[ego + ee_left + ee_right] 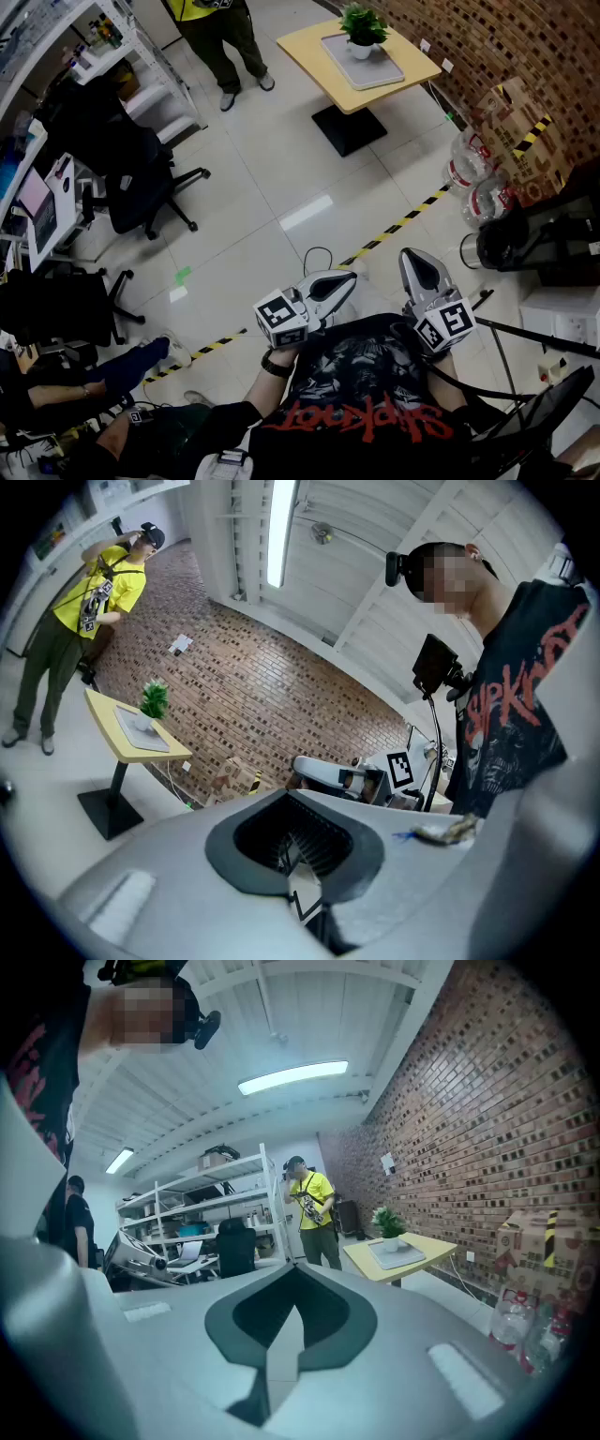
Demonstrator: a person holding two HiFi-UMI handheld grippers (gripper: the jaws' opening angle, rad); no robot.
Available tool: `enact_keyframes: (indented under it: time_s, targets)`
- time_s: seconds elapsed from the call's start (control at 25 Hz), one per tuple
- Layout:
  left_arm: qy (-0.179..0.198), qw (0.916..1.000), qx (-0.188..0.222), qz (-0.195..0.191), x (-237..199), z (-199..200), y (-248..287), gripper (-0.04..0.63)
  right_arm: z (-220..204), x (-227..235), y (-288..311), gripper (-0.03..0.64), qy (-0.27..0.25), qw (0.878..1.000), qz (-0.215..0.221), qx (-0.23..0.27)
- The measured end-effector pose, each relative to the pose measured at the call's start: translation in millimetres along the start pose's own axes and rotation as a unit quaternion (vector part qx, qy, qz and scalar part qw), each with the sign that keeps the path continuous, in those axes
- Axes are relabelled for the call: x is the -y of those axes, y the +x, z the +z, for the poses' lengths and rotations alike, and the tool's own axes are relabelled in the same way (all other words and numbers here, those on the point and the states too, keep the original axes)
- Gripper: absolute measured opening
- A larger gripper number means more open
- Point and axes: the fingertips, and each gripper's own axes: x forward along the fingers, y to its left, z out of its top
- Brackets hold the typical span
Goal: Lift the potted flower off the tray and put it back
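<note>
The potted flower [362,30] stands on the tray [380,70], toward the tray's far edge, and the tray lies in the middle of the tabletop [314,52] of a small pedestal table by the brick wall. It is well apart from both tools. The left gripper [345,281] and the right gripper [413,255] are held close to the person's chest, each with its jaws pressed together and nothing between them, so the task looks not yet begun. The likeliest trouble from here, I judge, comes with the approach. If the jaws are not spread before they arrive, they could knock the light pot along the tray or tip it toward the tabletop's edge. The leaves spread wider than the pot, so a grip taken too high would pinch foliage rather than the pot wall. The single-leg table may rock if bumped, and another person [223,37] stands just beside its far corner.
</note>
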Motion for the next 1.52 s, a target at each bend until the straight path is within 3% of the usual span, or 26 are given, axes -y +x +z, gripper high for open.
enact_keyframes:
  time_s: [0.12,0.24,0.48,0.6,0.68,0.84,1.08,1.32,1.44,1.52]
  targets:
    - [-0.004,0.9998,-0.011,-0.014,-27,8,24,-0.008,2,31,31,0.0,0.005,1.0,0.005,-0.005]
    - [0.023,0.9995,-0.02,-0.01,-59,23,50,-0.008,7,66,65,0.0,0.016,1.0,0.015,-0.005]
    - [0.025,0.9956,0.031,0.084,-147,113,119,-0.007,46,158,137,0.0,0.025,0.999,0.023,0.011]
    - [0.028,0.9937,0.031,0.104,-192,124,145,-0.007,66,196,162,0.0,0.022,0.999,0.023,0.022]
    - [0.009,0.9943,0.03,0.101,-210,136,163,-0.008,74,220,179,0.0,0.019,0.999,0.011,0.027]
    - [0.018,0.9961,-0.003,0.086,-249,138,187,-0.008,73,263,206,0.0,0.035,0.999,-0.021,0.03]
    - [0.003,0.9967,-0.009,0.081,-352,167,217,-0.008,55,324,282,0.0,0.05,0.997,-0.058,-0.008]
    - [-0.011,0.9961,0.005,0.087,-494,246,233,-0.008,70,393,400,0.001,0.063,0.991,-0.107,-0.047]
    - [-0.009,0.9957,-0.009,0.092,-552,284,234,-0.008,86,414,454,0.001,0.056,0.99,-0.114,-0.056]
    - [-0.009,0.9969,-0.023,0.075,-581,300,238,-0.008,96,428,484,0.002,0.047,0.99,-0.117,-0.058]
